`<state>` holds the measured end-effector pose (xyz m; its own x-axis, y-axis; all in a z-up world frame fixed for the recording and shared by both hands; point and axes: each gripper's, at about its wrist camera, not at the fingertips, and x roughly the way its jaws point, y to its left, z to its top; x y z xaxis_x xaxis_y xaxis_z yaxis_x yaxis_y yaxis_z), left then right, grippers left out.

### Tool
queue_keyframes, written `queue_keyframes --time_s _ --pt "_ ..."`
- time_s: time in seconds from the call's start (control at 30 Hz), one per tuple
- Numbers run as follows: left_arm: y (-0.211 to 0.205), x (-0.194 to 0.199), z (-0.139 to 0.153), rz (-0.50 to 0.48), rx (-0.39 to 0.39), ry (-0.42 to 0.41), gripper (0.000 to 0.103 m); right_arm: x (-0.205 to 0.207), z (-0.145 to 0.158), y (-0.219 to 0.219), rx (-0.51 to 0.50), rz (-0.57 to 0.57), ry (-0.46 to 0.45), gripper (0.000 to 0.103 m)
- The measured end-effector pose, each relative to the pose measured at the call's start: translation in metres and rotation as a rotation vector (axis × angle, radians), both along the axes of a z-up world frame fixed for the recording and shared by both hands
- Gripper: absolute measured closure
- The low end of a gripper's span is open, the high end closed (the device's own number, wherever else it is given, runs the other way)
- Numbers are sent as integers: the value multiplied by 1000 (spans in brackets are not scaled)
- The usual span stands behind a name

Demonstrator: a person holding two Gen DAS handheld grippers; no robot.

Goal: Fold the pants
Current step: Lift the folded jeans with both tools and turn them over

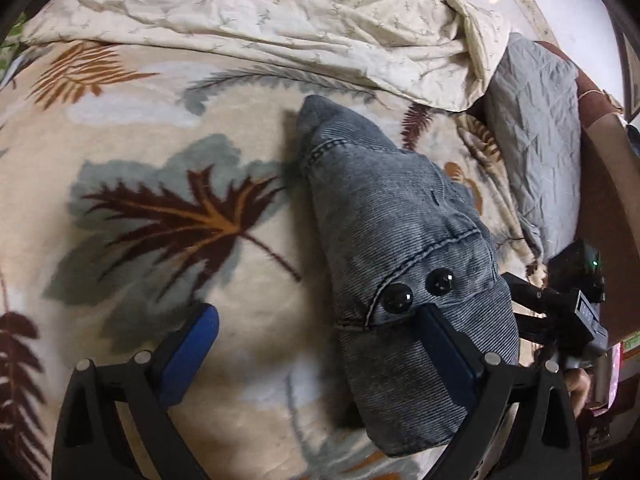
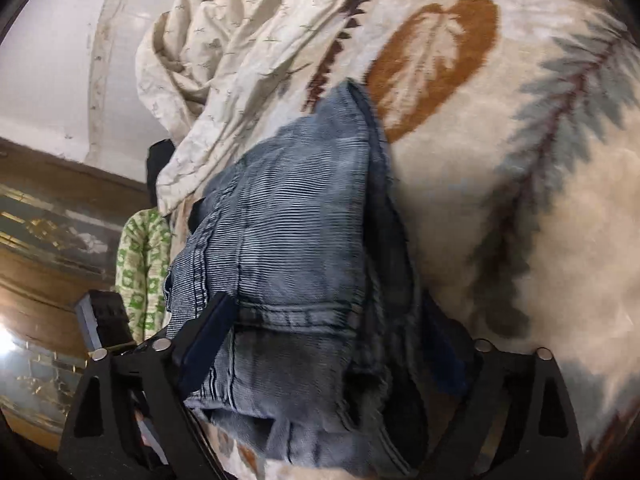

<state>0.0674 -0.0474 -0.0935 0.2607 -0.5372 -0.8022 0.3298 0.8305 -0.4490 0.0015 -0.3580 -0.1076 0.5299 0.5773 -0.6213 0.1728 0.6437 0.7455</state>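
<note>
Fingers, left: the left gripper is standing wide open, its blue-padded fingers spread apart; the right-hand pad is lying against the near end of the jeans, the left-hand pad is sitting over bare blanket, nothing is being pinched.
Fingers, right: the right gripper is standing wide apart with the folded denim lying between the pads; the left-hand finger is resting on the cloth, the other is mostly hidden behind the fold, and no squeeze is showing.
Pants: the jeans are lying folded into a thick, narrow bundle on the bed, tapering away from the left wrist camera; two dark round buttons are showing beside a stitched seam near the left gripper.
Pants, right wrist view: the jeans are filling the middle, hems and seams stacked in layers.
Writing: no brand or label is readable on the denim; the picture is blurring.
Bed cover: a cream blanket with brown, orange and grey leaf prints is lying under the bundle.
Sheet: a crumpled cream sheet is lying bunched beyond the jeans.
Pillow: a grey quilted pillow is lying at the bed's edge.
Sleeve: a green-and-white patterned sleeve is showing just left of the denim.
</note>
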Motion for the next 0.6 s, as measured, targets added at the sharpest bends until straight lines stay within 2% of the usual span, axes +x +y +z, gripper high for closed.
queue_keyframes --time_s 0.1,0.23,0.43,0.5,0.6 --pt "2 5 -2 8 -40 27 3 9 -1 -1 29 -10 -30 6" --pt "12 5 5 12 -37 28 3 13 0 3 15 16 -38 7" --pt "8 -1 22 -60 -109 -14 3 15 -2 -2 49 19 -14 21" --pt "2 3 18 -65 -149 -1 2 15 -2 1 44 24 -14 23" --pt "-5 9 7 -76 -258 66 2 13 -2 4 38 28 -14 29"
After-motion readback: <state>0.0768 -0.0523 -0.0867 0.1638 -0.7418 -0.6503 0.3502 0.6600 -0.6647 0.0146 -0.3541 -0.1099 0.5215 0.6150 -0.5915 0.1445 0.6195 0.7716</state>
